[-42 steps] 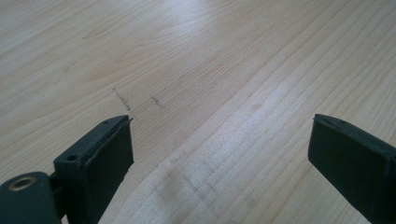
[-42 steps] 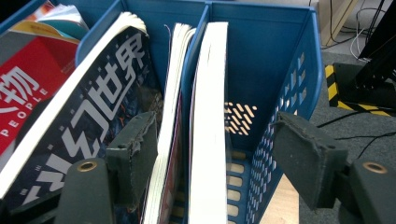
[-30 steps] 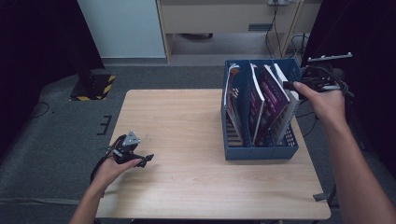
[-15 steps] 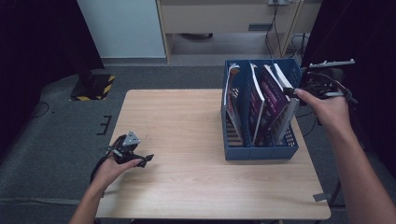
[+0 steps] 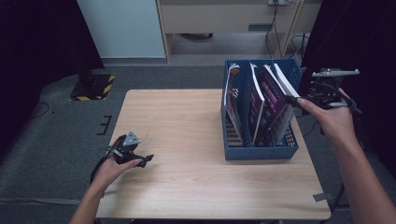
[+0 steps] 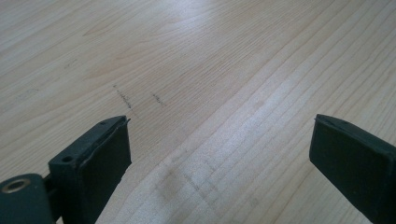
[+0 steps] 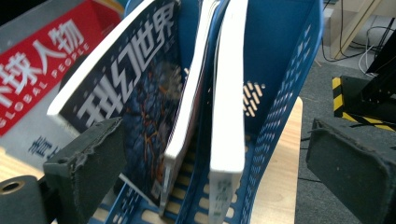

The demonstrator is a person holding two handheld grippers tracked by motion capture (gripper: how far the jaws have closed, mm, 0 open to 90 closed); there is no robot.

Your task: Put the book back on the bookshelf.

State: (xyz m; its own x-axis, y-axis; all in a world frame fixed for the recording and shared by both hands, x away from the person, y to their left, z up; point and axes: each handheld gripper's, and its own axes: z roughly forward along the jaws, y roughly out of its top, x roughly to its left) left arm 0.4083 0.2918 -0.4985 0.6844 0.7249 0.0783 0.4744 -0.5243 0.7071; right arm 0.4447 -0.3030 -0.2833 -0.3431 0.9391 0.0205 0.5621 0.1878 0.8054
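Standing wide apart, the jaws of the right gripper point(image 5: 293, 99) are seen beside the right end of the blue file rack point(image 5: 259, 153), at the top edge of the rightmost magazine point(image 5: 286, 88). They have just been opening, and nothing is pressed by the pads. In the right gripper view the right gripper point(image 7: 212, 154) is spread, and the white edge of that magazine point(image 7: 227, 98) and part of the rack wall point(image 7: 285, 107) lie in the gap, untouched by either pad. A dark magazine with large white characters point(image 7: 126, 88) is leaned to the left of it in the rack, and a red-covered one point(image 7: 32, 70) is seen beyond.

The rack is placed on the right part of the wooden table point(image 5: 187, 121), with several magazines stood upright in its compartments.

The left gripper point(image 5: 145, 160) is held low near the front left corner of the table, well apart from the rack. In the left gripper view the left gripper point(image 6: 219, 154) is shown released, with only bare wood point(image 6: 196, 70) between the pads and nothing grasped.
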